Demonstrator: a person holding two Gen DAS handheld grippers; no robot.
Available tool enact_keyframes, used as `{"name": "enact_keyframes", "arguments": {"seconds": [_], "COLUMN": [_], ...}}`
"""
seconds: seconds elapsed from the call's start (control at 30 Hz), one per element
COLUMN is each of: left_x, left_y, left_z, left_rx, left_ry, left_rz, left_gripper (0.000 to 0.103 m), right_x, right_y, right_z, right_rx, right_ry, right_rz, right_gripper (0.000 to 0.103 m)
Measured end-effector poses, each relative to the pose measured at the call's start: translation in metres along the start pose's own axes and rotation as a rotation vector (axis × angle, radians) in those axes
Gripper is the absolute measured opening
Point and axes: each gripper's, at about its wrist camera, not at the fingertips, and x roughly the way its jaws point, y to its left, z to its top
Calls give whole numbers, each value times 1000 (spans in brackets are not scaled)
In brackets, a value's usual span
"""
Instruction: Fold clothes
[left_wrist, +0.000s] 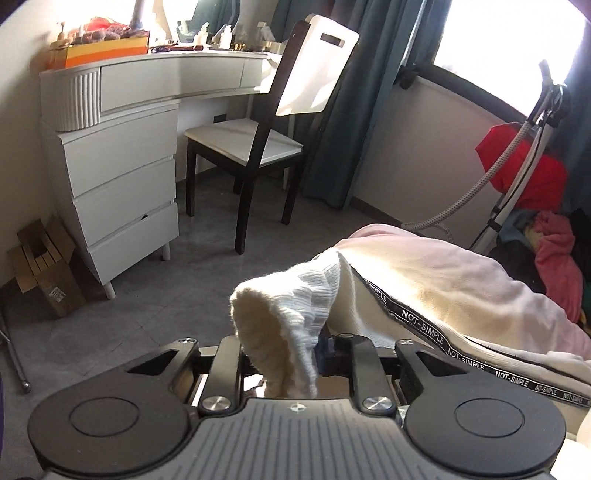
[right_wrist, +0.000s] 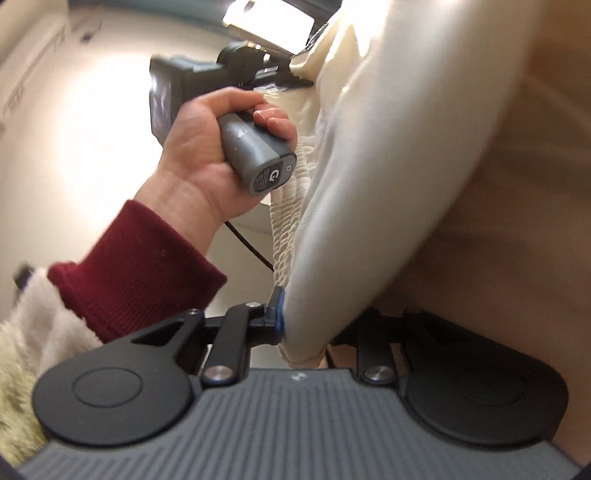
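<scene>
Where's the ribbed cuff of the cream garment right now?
In the left wrist view, the ribbed cream knit cuff sits bottom centre, bunched between the left gripper fingers, with the black lettered tape running off to its right.

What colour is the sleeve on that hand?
Dark red sleeve, best seen from the right wrist view.

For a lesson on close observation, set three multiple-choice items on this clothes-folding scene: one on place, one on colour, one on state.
1. Where is the chair?
A. beside the white dresser
B. on the bed
C. behind the curtain

2. What colour is the sleeve?
A. blue
B. dark red
C. black

3. What is the left gripper doing?
A. standing empty
B. holding a bottle
C. holding the cream garment

Answers: 1 A, it stands next to the drawers; 2 B, the knit cuff at the wrist; 3 C, ribbed fabric sits between its fingers.
</scene>
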Motion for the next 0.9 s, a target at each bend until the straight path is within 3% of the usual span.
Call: {"name": "enact_keyframes", "arguments": {"seconds": [0.03,0.1,0.17,0.2,0.33,0.47,0.67,0.9], "left_x": [-9,-30,-57,-73,-140,-209,-303,-374], "left_y": [-1,-3,-6,-9,-31,-64,-117,-174], "left_z": [0,-1,-6,-10,-34,-71,-142,-223], "left_rx": [4,17,36,51,124,211,275,352], "left_ry": [-3,-15,-59,-97,-188,-246,-270,-316], "left_rz": [-2,4,25,20,-30,-96,-252,-372], "left_gripper": [48,64,80,89,91,92,93,93], "right_x": [-3,-9,-25,-35,-79,-142,-278,-380], "right_y": [6,17,32,40,67,86,68,50], "right_z": [0,0,-8,-12,-20,-36,-36,-31], "right_rx": [-28,-85,-163,-209,-322,-449,-595,-683], "right_ry": [7,21,8,-3,-44,-138,-308,-511], "right_rz": [-21,-63,-87,-103,-172,-250,-384,-537], "right_gripper": [36,61,79,81,81,80,80,80]}}
